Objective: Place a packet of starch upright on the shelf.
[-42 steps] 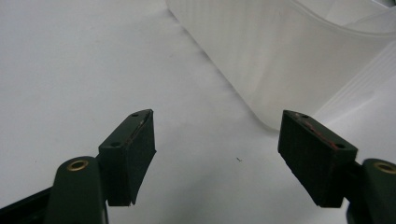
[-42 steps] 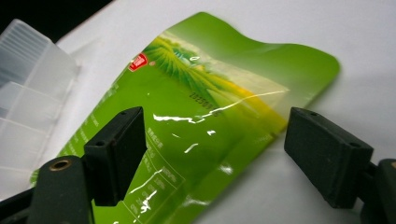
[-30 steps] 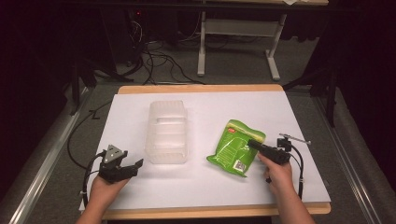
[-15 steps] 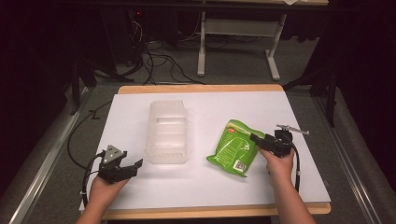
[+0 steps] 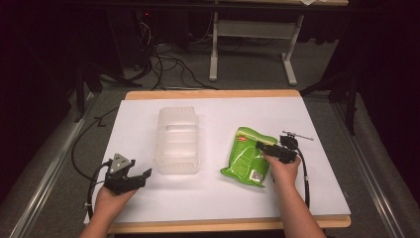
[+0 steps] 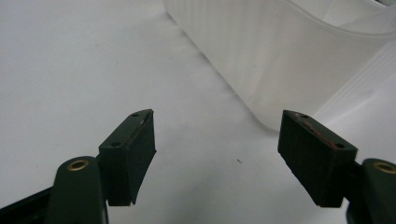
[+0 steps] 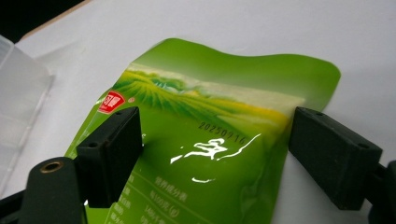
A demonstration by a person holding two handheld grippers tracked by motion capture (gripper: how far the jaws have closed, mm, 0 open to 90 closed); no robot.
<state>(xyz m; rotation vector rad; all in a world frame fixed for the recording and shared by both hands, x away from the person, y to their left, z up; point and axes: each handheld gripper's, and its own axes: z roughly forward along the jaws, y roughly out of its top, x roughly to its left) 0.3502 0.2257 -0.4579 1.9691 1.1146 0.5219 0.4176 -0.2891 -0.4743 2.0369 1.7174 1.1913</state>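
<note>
My right gripper [image 5: 270,148] sits at centre-right of the high view, jaws just opened wide; the green snack pouch [image 5: 246,157] lies flat on the white table [image 5: 223,193] under and between them, pads clear of it. In the right gripper view the pouch [image 7: 210,140] spans the gap between my jaws. My left gripper [image 5: 133,177], lower left, is released and empty, just beside the clear plastic container [image 5: 177,140], near its corner [image 6: 299,60].
</note>
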